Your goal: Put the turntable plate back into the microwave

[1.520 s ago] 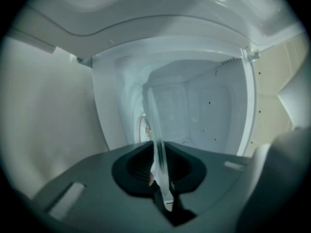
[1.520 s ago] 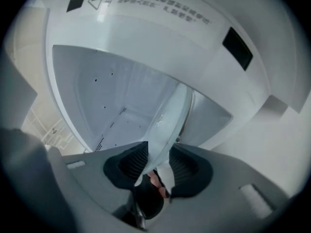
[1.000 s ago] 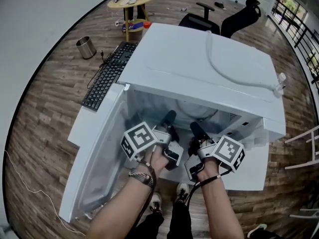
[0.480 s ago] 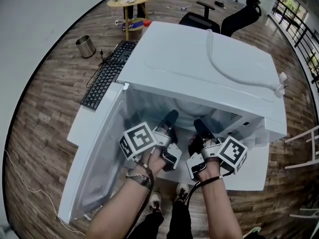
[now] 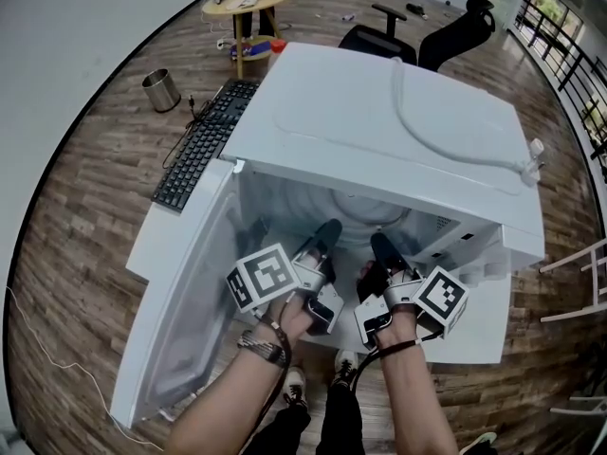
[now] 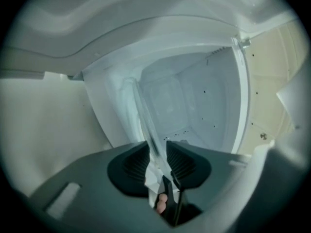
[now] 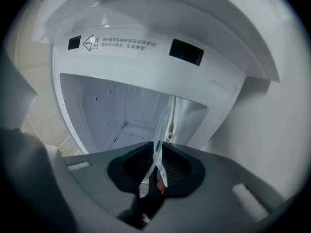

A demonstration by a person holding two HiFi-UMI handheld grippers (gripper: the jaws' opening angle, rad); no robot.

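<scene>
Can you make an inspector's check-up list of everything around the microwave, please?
Surface: white table carrying the microwave, door open.
Job's things: turntable plate in the cavity, between both grippers.
Clutter: black keyboard beside the microwave.
Grippers: left gripper fingers have just been opening, rim loose between them; right gripper fingers have just been closing, seemingly pressing the rim.
Cables: white cord across the microwave's top; thin wire on the floor.
Surroundings: wood floor, metal bin, round table, office chairs.
</scene>
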